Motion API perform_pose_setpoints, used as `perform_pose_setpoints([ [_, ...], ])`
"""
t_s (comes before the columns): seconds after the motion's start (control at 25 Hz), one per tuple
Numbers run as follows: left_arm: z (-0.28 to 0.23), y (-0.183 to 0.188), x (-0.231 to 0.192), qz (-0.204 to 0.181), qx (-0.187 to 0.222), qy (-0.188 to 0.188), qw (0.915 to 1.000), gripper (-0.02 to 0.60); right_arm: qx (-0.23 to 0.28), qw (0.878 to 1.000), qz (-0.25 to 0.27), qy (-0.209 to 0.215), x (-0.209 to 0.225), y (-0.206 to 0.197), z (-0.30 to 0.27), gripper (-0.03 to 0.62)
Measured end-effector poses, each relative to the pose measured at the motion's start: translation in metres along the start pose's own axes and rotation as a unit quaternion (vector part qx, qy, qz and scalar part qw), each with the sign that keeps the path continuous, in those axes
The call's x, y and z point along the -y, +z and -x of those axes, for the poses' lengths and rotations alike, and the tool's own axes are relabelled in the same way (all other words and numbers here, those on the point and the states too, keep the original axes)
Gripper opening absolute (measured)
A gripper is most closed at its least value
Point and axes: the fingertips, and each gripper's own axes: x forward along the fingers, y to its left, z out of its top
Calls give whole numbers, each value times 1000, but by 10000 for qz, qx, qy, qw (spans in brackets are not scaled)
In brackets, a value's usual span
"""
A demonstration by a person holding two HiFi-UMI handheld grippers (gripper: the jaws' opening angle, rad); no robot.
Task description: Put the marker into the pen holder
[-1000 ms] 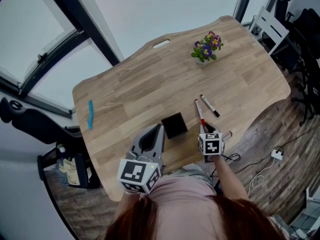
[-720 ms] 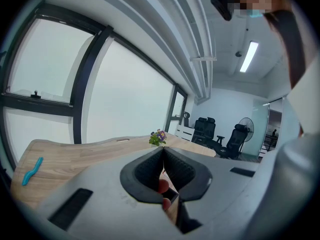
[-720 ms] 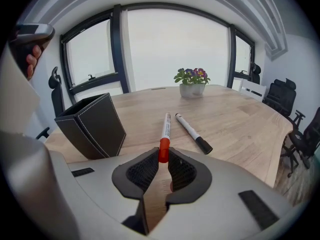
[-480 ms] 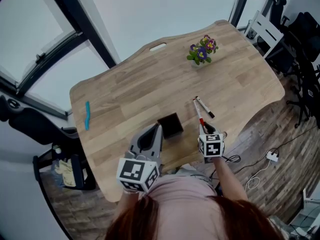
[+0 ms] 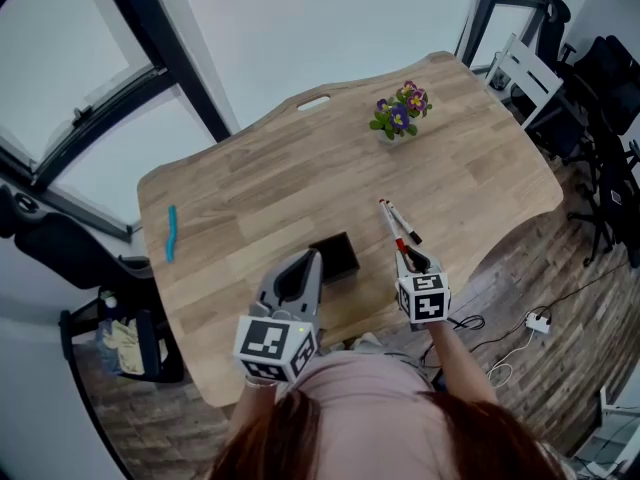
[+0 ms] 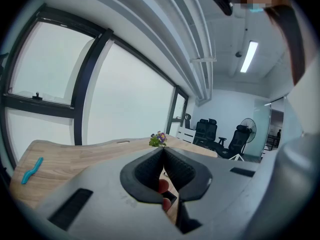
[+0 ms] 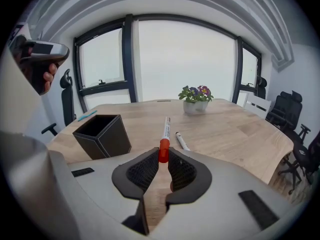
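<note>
marker (image 7: 164,134): it sits in your right gripper (image 7: 161,156), caught at its red cap end, with the white barrel sticking straight out ahead over the table (image 5: 270,188). Gripping it at one end leaves the long free end ready to go into the holder first.
right gripper: its jaws pinch the cap from both sides and the pads press on it, so the marker stays in line with the jaws and you can aim it by pointing.
pen holder (image 7: 100,134): the black square box stands upright on the table with its mouth open and empty, ahead and to the left of the marker tip, near but apart from it.
next move, as a judgement: you need to swing left over the opening and tip the barrel downward before letting go.
second marker (image 7: 182,140): it lies flat on the table just right of the held one, untouched.
left gripper (image 6: 163,151): its jaws are pressed together with nothing gripped; it hangs beside the holder, probably parked out of your way.
flower pot (image 7: 195,105): it stands at the far edge, well apart from your path.
</note>
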Motion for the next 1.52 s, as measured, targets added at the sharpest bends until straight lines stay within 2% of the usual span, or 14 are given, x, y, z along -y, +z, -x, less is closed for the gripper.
perform_pose_setpoints([
  [0.8,-2,2,6,83,126,302,9994,2,583,9934,459,880,-14,56,45,52],
  [1.52,15,1,-7,188,257,644,9974,2,653,9741,1214,1791,-54,77,71,52],
])
